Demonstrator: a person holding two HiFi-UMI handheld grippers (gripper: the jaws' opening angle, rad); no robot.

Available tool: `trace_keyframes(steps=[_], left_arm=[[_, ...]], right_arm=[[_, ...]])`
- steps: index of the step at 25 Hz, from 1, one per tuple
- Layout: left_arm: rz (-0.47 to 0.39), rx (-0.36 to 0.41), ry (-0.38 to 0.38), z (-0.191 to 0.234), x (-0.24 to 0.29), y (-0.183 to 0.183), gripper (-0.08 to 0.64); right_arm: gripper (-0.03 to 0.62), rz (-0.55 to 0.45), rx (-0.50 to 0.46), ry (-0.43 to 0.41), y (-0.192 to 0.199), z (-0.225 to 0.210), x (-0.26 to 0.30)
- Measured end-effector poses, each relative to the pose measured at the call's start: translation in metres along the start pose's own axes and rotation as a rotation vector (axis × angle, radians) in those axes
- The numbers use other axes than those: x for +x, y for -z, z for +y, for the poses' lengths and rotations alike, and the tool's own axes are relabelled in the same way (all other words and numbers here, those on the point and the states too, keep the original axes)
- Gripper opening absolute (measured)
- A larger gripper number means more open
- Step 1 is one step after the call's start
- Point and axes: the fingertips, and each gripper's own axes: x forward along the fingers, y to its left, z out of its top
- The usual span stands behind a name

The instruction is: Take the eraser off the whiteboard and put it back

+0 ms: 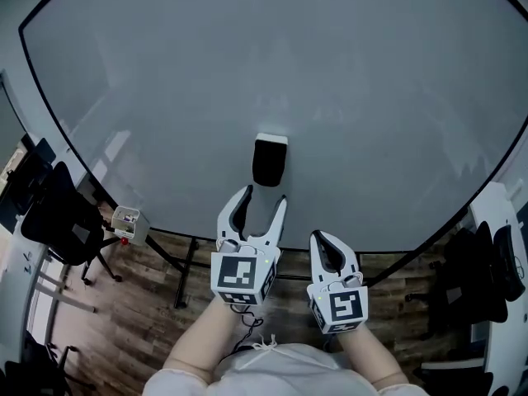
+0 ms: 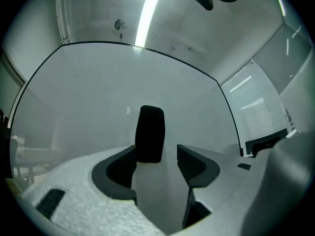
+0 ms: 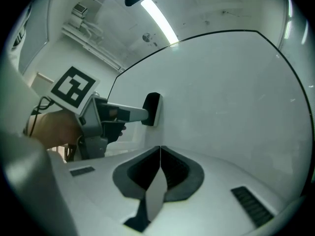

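A black eraser (image 1: 270,162) with a white back sticks to the whiteboard (image 1: 346,89), low and near its middle. My left gripper (image 1: 262,200) is just under it, open, with its fingertips at the eraser's lower end. In the left gripper view the eraser (image 2: 150,132) stands between the spread jaws, close to the left pad and clear of the right one. The right gripper view shows the left gripper (image 3: 142,115) reaching level to the eraser (image 3: 153,109) on the board. My right gripper (image 1: 321,239) is shut and empty, lower and to the right, off the board; its jaws (image 3: 160,154) meet.
The whiteboard's black stand legs (image 1: 185,271) rest on a wooden floor. A small white device (image 1: 128,221) sits at the board's lower left edge. Black office chairs stand at the left (image 1: 62,221) and right (image 1: 487,279). A ceiling light strip (image 2: 146,14) is overhead.
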Motion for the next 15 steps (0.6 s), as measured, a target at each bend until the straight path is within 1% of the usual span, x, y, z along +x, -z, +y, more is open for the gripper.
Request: trace_keyframes(steps=[3,5,8,10,13,15], left_arm=[[-0.021,0.007,-0.029,0.008,0.016,-0.014,0.287],[-0.02,0.011,-0.044,0.012,0.025,-0.02,0.308],[-0.013,0.033,-0.075,0.017,0.039,-0.029,0.316],[-0.01,0.037,-0.081,0.016,0.046,-0.032,0.316],[-0.005,0.047,-0.084,0.013,0.054,-0.033,0.316],[-0.007,0.059,-0.107,0.015,0.055,-0.032,0.314]], right_arm=[[0.028,-0.002,0.002,-0.005,0.001,-0.007,0.003],[0.028,0.001,0.01,-0.007,0.003,-0.01,0.004],[0.028,-0.004,0.007,-0.01,0.002,-0.014,0.006],[0.028,-0.011,0.001,-0.011,0.0,-0.016,0.008],[0.028,-0.01,0.013,-0.006,0.003,-0.018,0.007],[0.028,-0.008,0.019,-0.007,0.005,-0.019,0.006]])
